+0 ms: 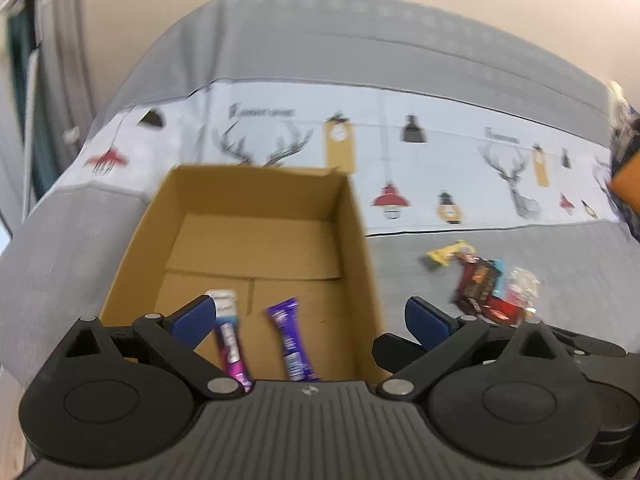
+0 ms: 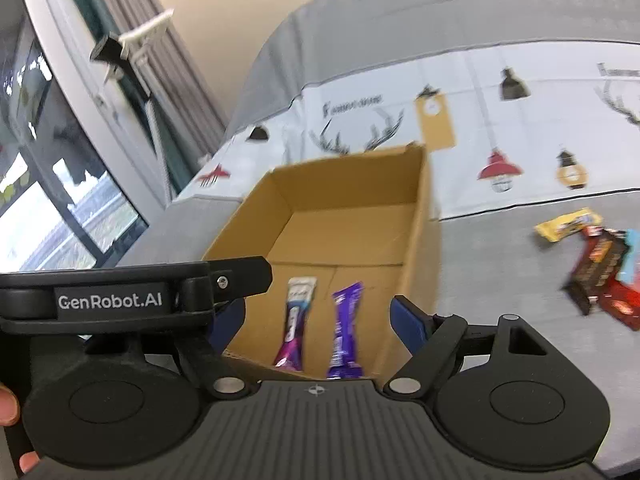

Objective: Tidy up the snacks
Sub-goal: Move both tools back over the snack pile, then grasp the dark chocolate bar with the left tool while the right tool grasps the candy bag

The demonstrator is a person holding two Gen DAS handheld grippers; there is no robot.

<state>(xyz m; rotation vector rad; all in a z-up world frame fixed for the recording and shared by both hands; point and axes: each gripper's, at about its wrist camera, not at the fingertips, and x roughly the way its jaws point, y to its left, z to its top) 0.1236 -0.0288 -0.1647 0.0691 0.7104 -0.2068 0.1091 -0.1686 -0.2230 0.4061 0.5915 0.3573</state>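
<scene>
snack pile [image 2: 604, 276] cut off at frame edge, wrapper print blurred

A: How many boxes are seen?
B: One cardboard box [image 1: 356, 240] is counted.
A: And inside it?
B: Two snack sticks are counted: one pink stick [image 1: 229, 340] and one purple stick [image 1: 289, 340].
A: Outside the box?
B: One yellow wrapper [image 1: 446, 254] is counted; the pile of dark packets [image 1: 486, 290] beside it cannot be counted.
</scene>
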